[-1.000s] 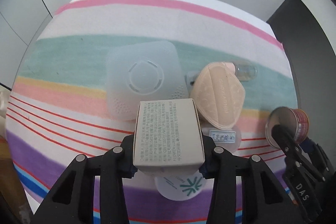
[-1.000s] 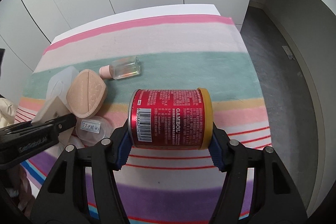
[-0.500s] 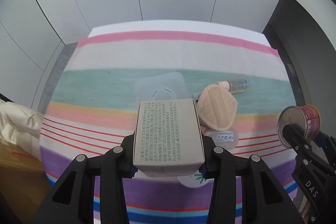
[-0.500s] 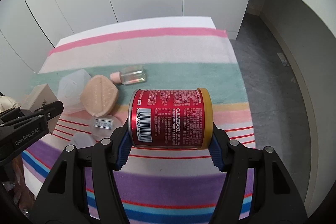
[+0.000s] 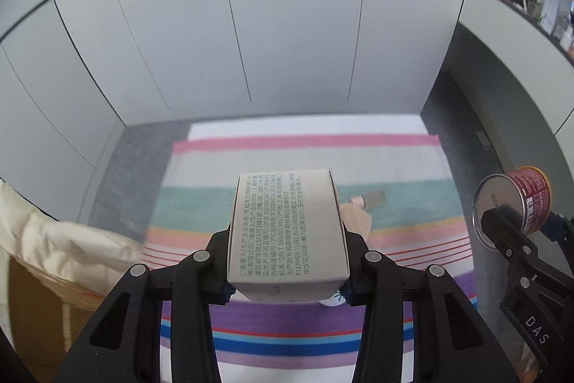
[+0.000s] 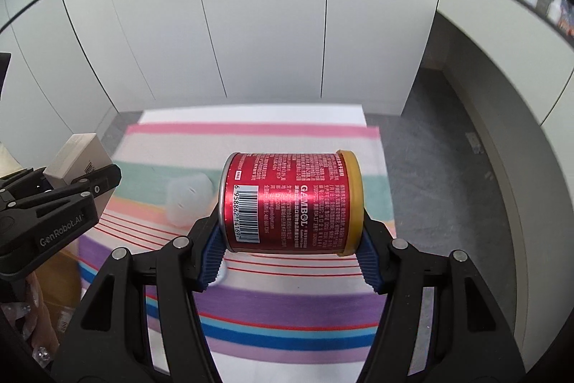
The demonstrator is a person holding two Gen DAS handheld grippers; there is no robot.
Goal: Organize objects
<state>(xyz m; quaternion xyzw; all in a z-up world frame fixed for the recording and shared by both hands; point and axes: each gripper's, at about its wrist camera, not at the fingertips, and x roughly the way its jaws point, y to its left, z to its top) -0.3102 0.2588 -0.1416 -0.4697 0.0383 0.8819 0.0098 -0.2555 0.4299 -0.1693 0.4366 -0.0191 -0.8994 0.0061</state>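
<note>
Held, both clear above the striped cloth (image 5: 376, 164) for carrying off: box (image 5: 287, 228), clamped in my left gripper (image 5: 285, 289); can (image 6: 290, 201), sideways, pinched end-to-end in my right gripper (image 6: 287, 261).

One carton (image 5: 288, 232), one red can (image 6: 292, 201), one small bottle (image 5: 371, 200), one translucent container (image 6: 188, 200).

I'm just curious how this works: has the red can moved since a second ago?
Yes. The red can, clamped in the right gripper, has risen away from the striped cloth, which now looks smaller and farther below.
</note>
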